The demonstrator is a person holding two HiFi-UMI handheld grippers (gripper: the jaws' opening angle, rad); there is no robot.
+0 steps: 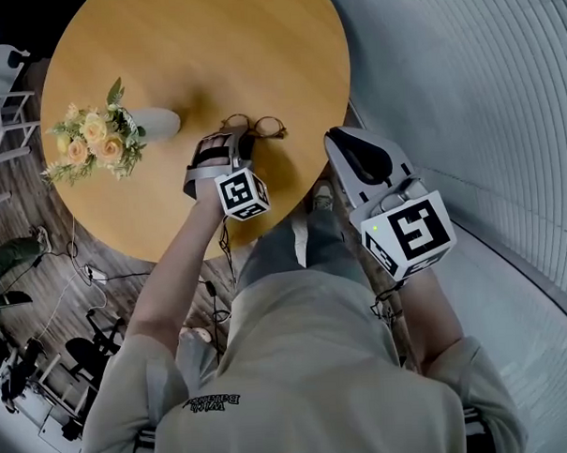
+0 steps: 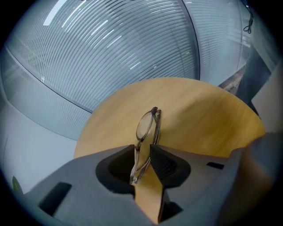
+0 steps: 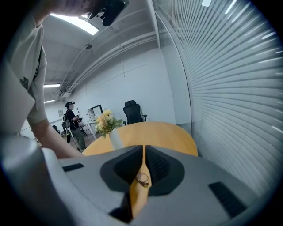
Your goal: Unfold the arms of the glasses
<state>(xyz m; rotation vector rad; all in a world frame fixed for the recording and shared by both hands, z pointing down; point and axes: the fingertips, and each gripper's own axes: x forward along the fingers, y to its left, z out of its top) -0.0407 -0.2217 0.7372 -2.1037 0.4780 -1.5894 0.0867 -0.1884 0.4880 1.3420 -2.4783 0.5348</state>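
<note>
The glasses [image 2: 148, 128] lie on the round wooden tabletop [image 1: 192, 56], near the edge closest to us, with their arms folded against the lenses. The frame is thin and brownish.

Our left tongs [image 2: 142, 152] point steeply down at them. The jaws stand apart on either side of the near end of the glasses, which reaches into the gap. The dark pads [image 2: 164, 164] sit close against the frame, but we cannot make out a firm squeeze. The rest of the glasses runs away from the tongs across the wood.

Our right tongs [image 3: 144, 150] hang at the tabletop's edge, to the right of the glasses in the head view and apart from them. Their jaws are closed to a thin slit with nothing in them. Through the gap below the slit we see the glasses farther off on the wood.

To the left of the glasses in the head view, a pale vase [image 1: 155, 123] holds yellow and cream flowers [image 1: 92, 140]. Slatted blinds [image 1: 465, 91] curve along the right side. The right gripper view shows a black office chair [image 3: 131, 110] beyond the tabletop and a person [image 3: 70, 117] standing far off.
</note>
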